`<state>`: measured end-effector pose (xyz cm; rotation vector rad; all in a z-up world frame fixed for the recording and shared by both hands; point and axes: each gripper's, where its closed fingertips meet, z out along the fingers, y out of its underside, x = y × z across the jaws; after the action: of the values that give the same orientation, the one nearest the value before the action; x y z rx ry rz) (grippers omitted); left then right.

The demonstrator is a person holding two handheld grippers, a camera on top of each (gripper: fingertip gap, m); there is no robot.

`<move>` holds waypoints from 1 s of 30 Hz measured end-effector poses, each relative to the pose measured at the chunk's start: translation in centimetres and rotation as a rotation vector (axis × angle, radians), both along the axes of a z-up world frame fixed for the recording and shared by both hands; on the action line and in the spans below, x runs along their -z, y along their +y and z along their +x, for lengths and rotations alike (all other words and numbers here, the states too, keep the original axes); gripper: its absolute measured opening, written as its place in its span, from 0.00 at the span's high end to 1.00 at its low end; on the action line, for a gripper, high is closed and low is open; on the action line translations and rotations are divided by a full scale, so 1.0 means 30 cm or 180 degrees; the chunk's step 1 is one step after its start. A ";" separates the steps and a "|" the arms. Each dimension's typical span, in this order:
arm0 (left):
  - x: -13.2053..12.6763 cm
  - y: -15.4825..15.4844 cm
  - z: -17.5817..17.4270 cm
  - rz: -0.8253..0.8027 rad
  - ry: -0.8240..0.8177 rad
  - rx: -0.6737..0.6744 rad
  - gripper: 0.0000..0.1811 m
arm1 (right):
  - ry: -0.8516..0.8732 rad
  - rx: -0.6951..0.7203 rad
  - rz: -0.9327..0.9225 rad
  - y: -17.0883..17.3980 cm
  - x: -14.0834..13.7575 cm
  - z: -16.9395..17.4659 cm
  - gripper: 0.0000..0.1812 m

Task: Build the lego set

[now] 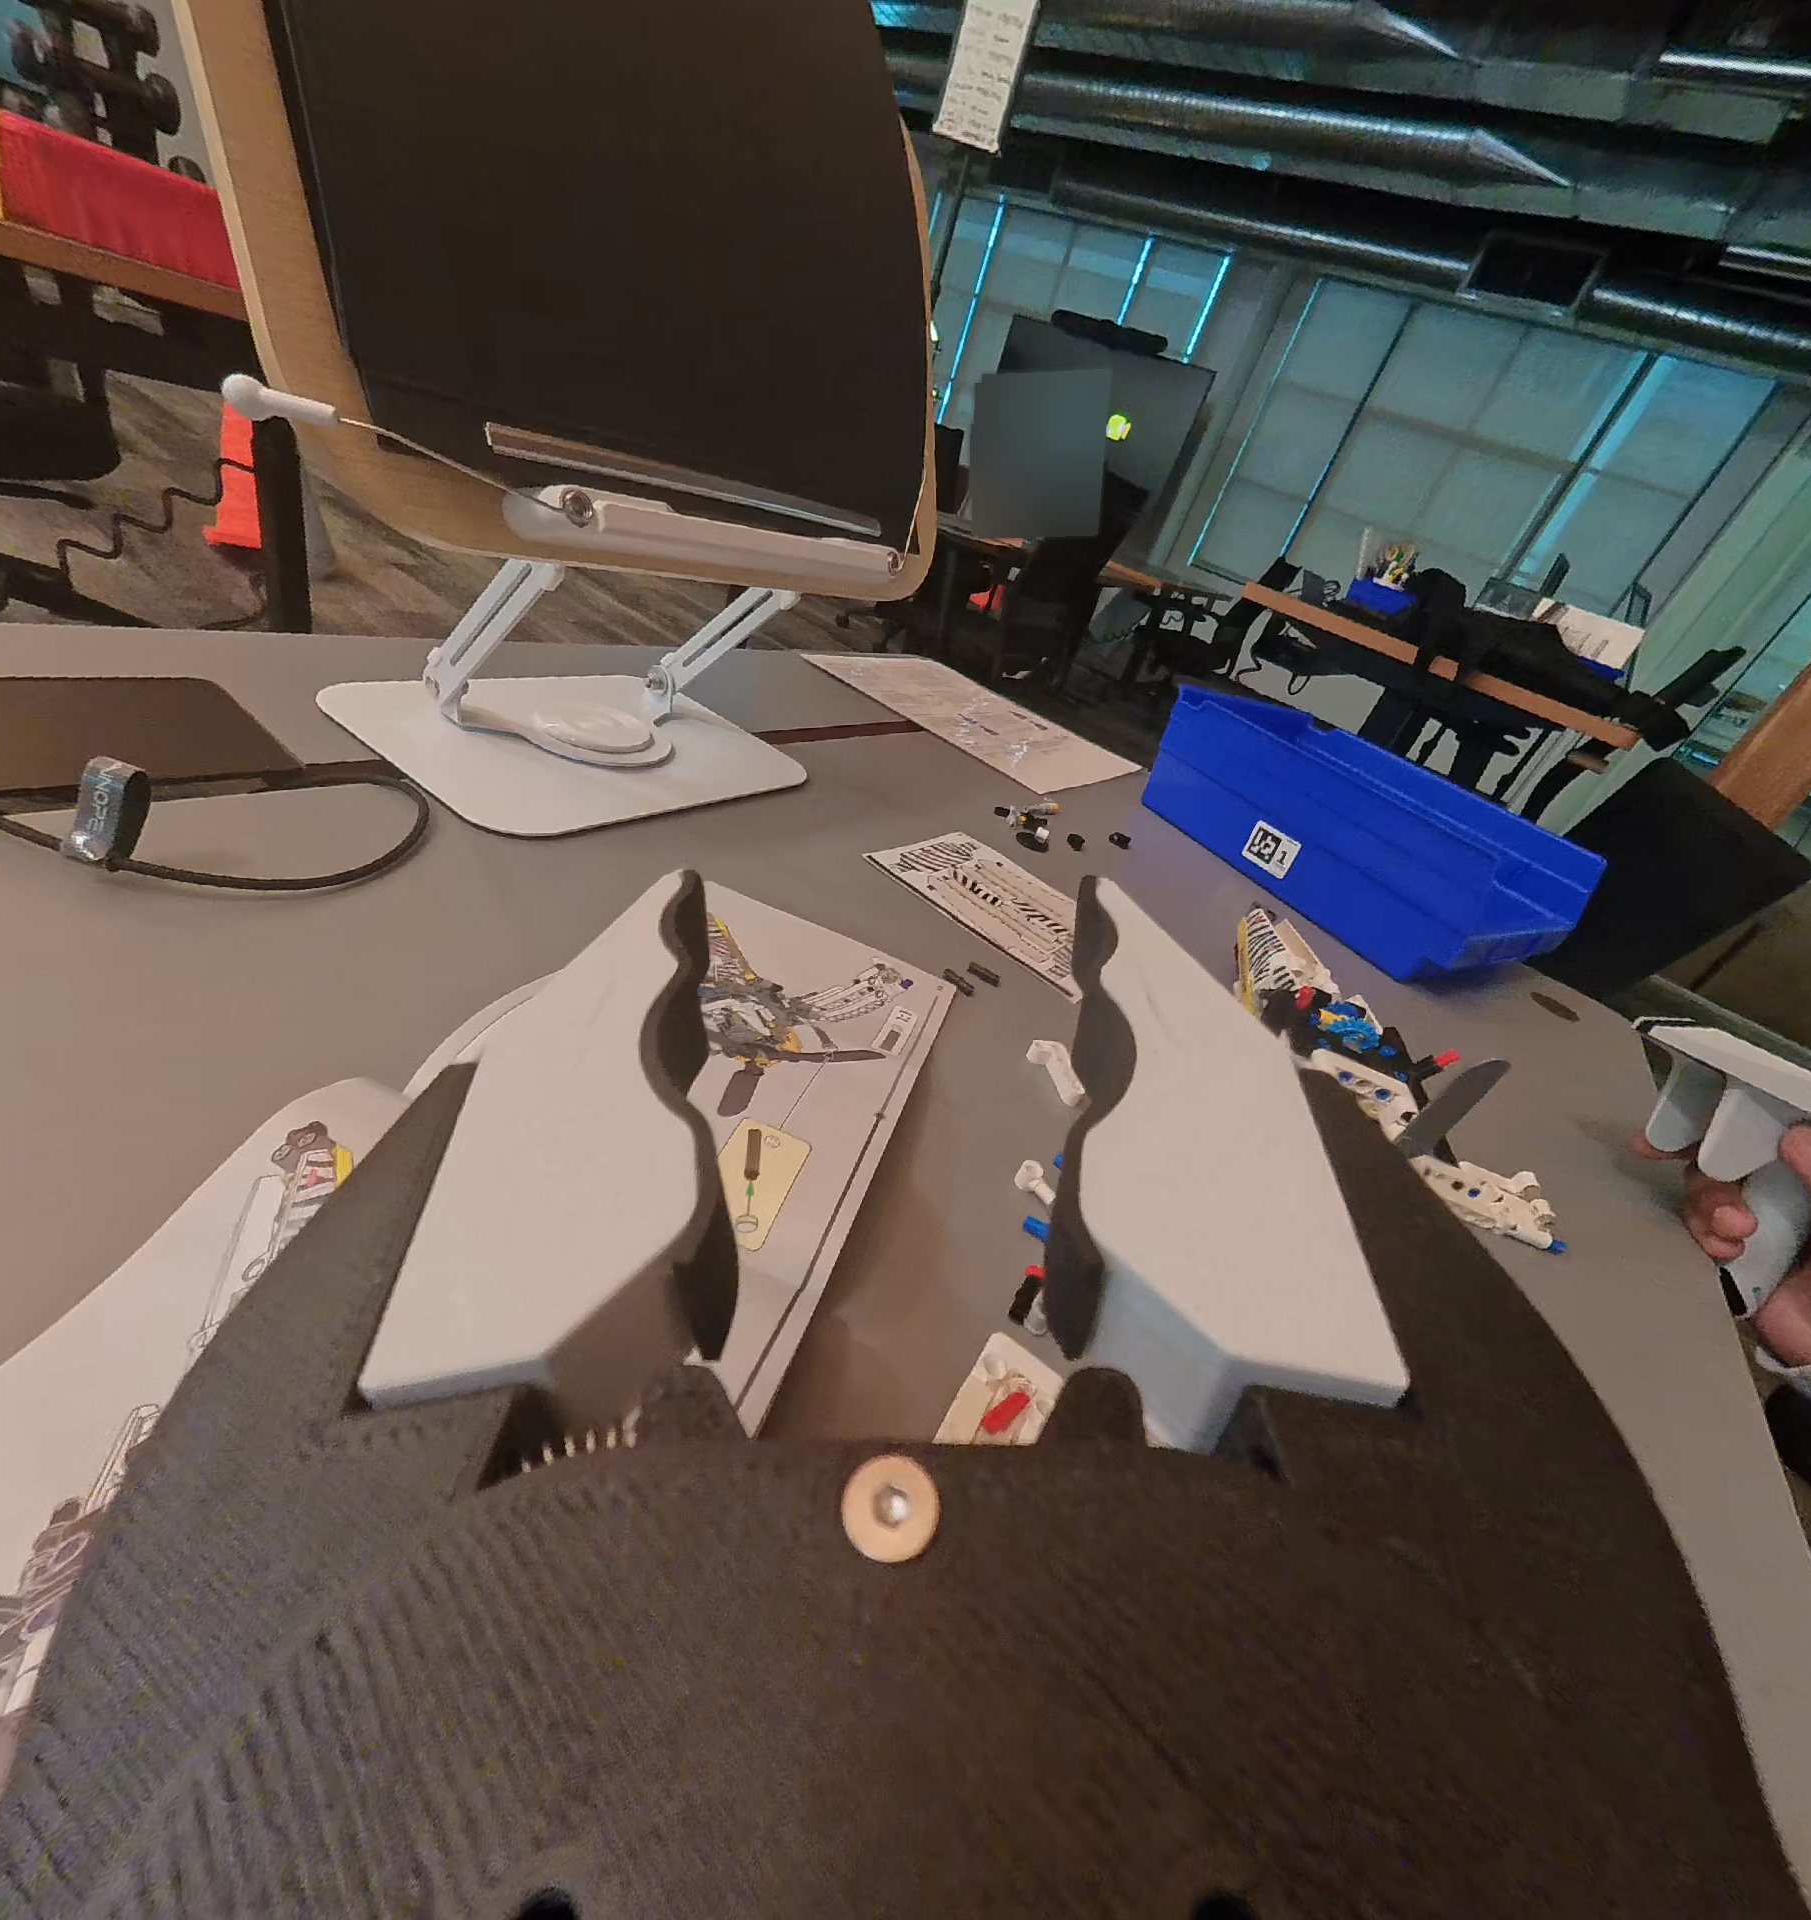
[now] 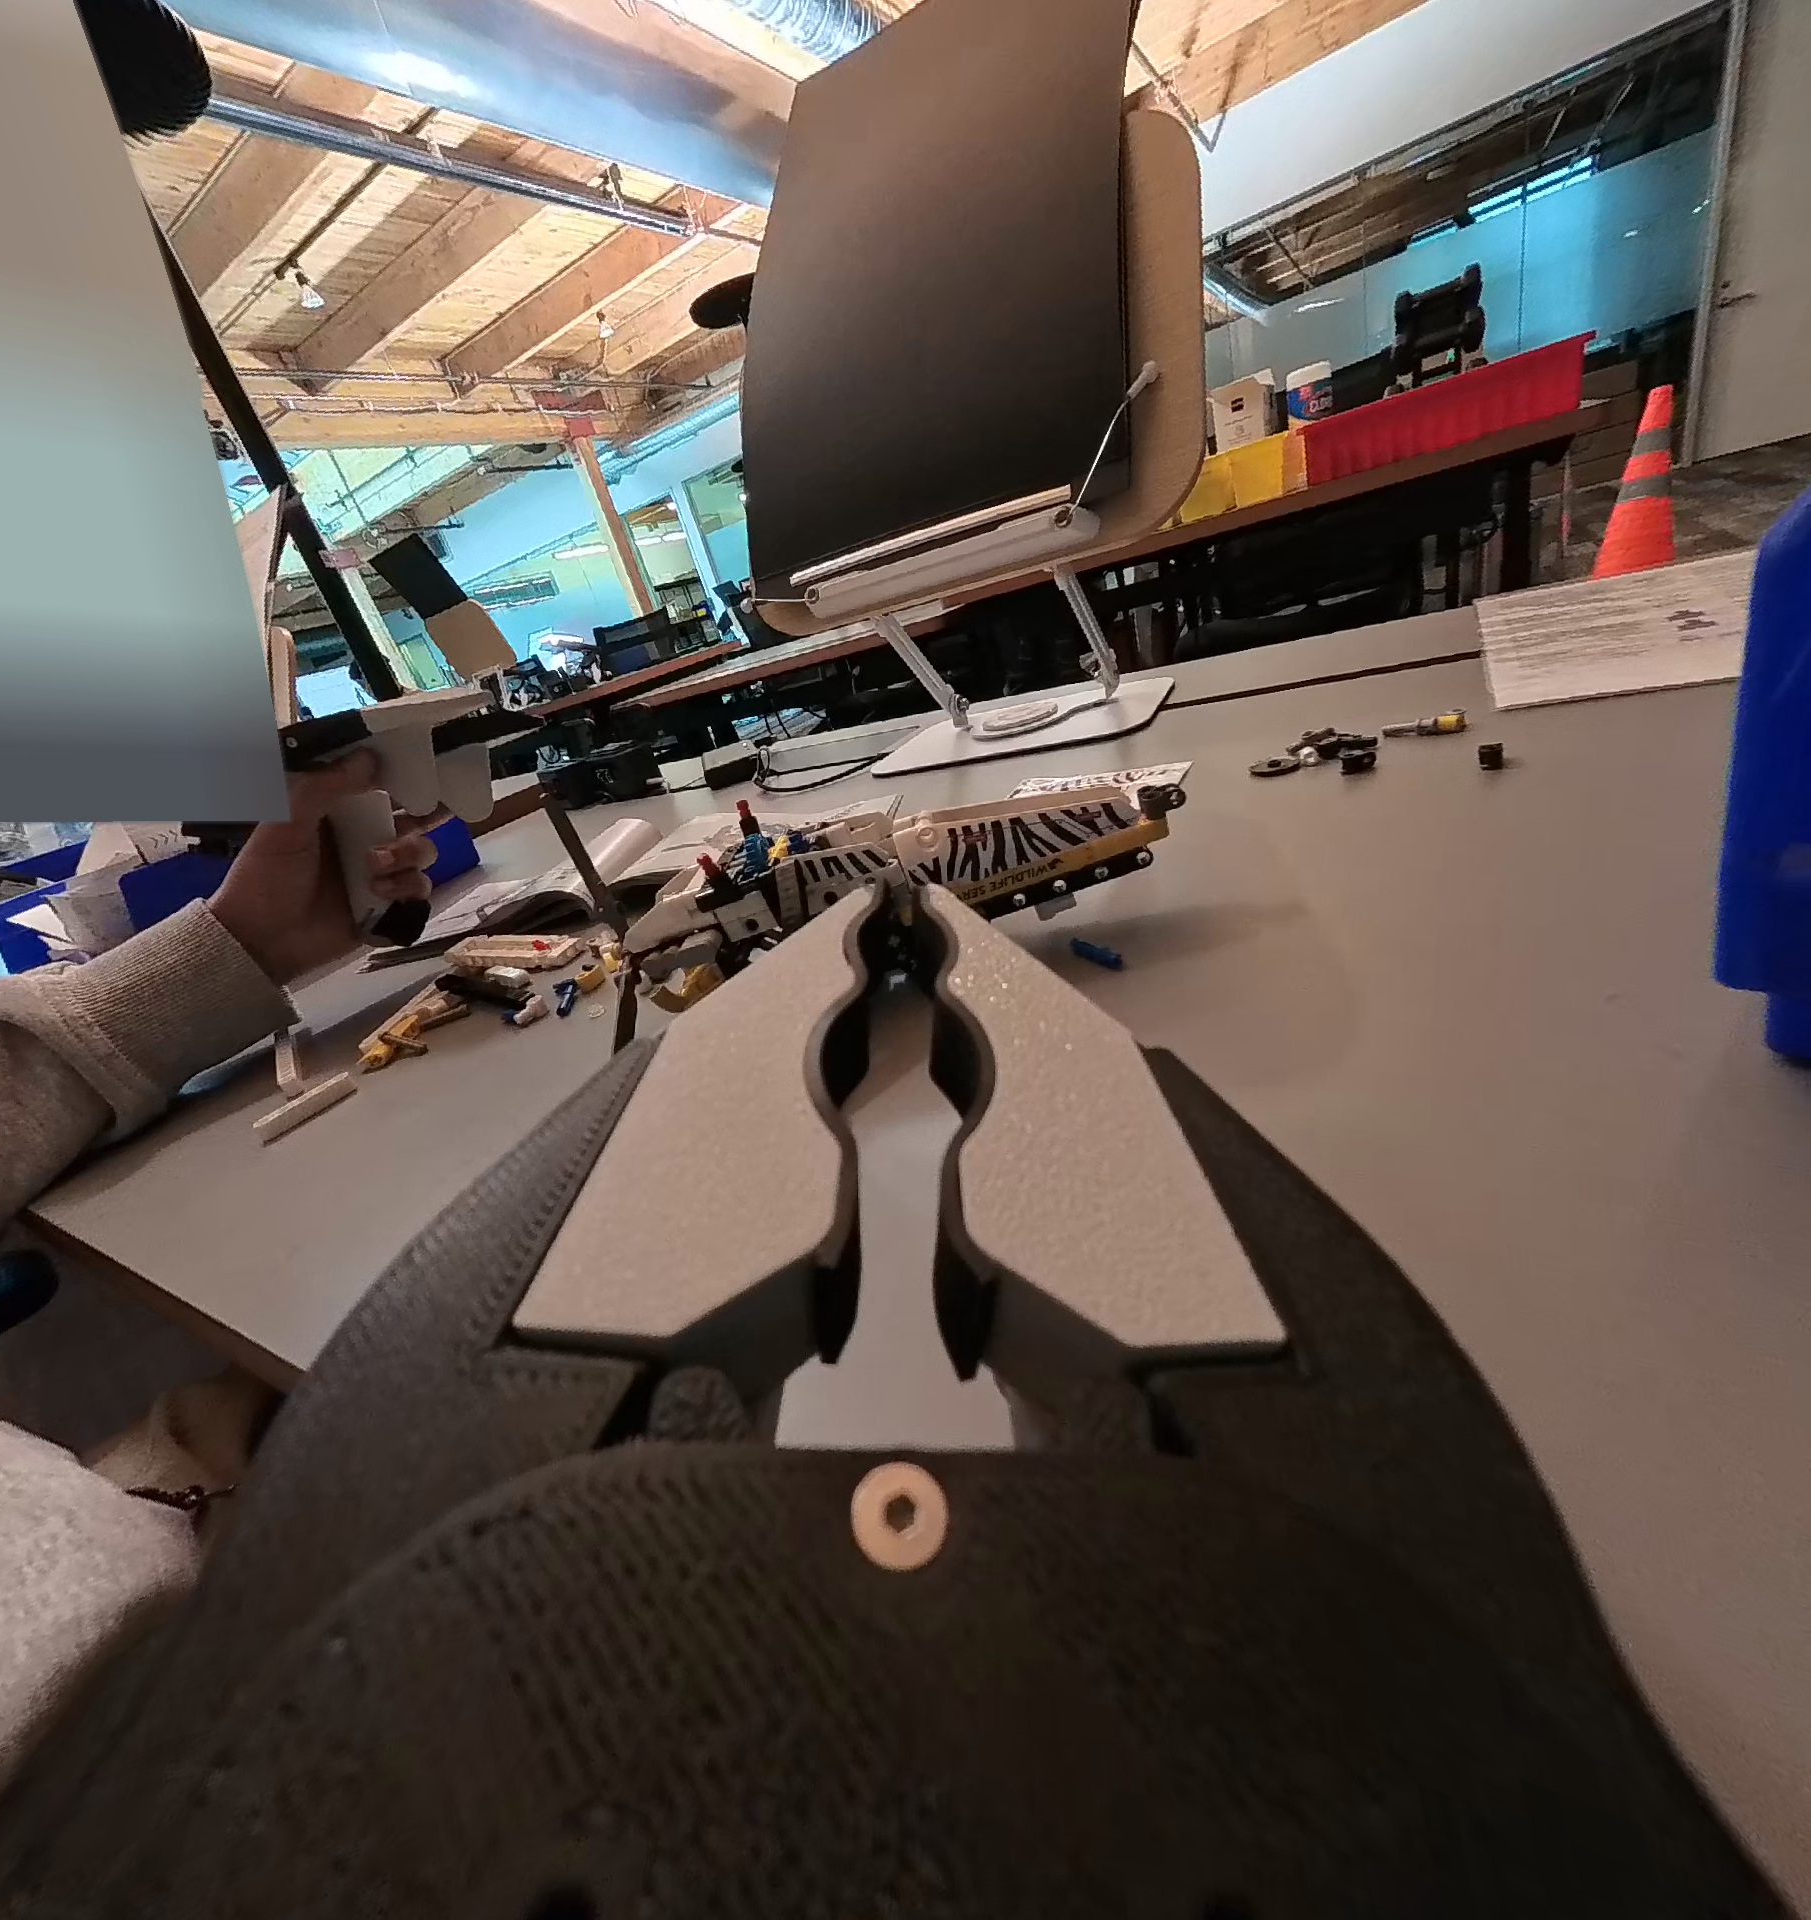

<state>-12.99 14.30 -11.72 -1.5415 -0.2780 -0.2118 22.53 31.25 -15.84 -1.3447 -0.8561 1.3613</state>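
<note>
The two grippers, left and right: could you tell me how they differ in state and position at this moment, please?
The left gripper is open, its fingers spread wide with nothing between them; the right gripper is nearly closed, tips pinched at the zebra-striped lego model. The left gripper hovers above the instruction booklet and loose pieces; the right gripper sits low near the table. Both have pale grey fingers with dark wavy pads.

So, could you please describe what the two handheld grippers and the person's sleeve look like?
Both the left gripper and right gripper share one design: a ribbed black printed body with a round silver screw, and two pale grey fingers lined with wavy black pads. Each has a pale grey pistol-style handle. The sleeve is grey knit.
</note>
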 end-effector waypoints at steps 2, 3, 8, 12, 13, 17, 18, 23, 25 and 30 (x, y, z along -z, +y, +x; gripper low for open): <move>0.011 0.002 -0.004 -0.0086 0.0062 -0.0040 0.61 | -0.0004 0.0002 -0.0005 0.001 0.001 0.000 0.99; 0.019 0.003 -0.008 -0.0157 0.0104 -0.0074 0.61 | -0.0007 0.0006 -0.0009 0.001 0.001 -0.001 0.99; 0.065 0.016 -0.030 -0.0531 0.0182 -0.0261 0.59 | -0.0019 0.0013 -0.0017 0.003 0.002 -0.002 0.99; 0.131 0.051 -0.046 -0.1086 0.0101 -0.0349 0.58 | -0.0010 0.0018 -0.0034 0.006 0.002 -0.001 1.00; 0.153 0.061 -0.047 -0.1273 0.0131 -0.0343 0.56 | -0.0012 0.0016 -0.0035 0.006 0.002 -0.001 1.00; 0.231 0.101 -0.068 -0.1927 0.0335 -0.0426 0.50 | -0.0023 0.0020 -0.0032 0.006 0.003 -0.002 1.00; 0.245 0.113 -0.080 -0.2041 0.0411 -0.0483 0.48 | -0.0026 0.0021 -0.0032 0.006 0.004 -0.002 1.00; 0.300 0.198 -0.126 -0.2438 0.0574 -0.0659 0.40 | -0.0027 0.0020 -0.0032 0.006 0.004 -0.002 1.00; 0.323 0.225 -0.143 -0.2594 0.0604 -0.0712 0.39 | -0.0025 0.0019 -0.0032 0.006 0.003 -0.002 1.00; 0.429 0.222 -0.172 -0.3014 0.0593 -0.0806 0.41 | 0.0003 0.0014 -0.0022 0.004 0.000 0.001 1.00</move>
<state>-18.15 20.95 -24.61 -2.4146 -0.4568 0.3156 22.57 31.37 -15.85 -1.3505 -0.8481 1.3625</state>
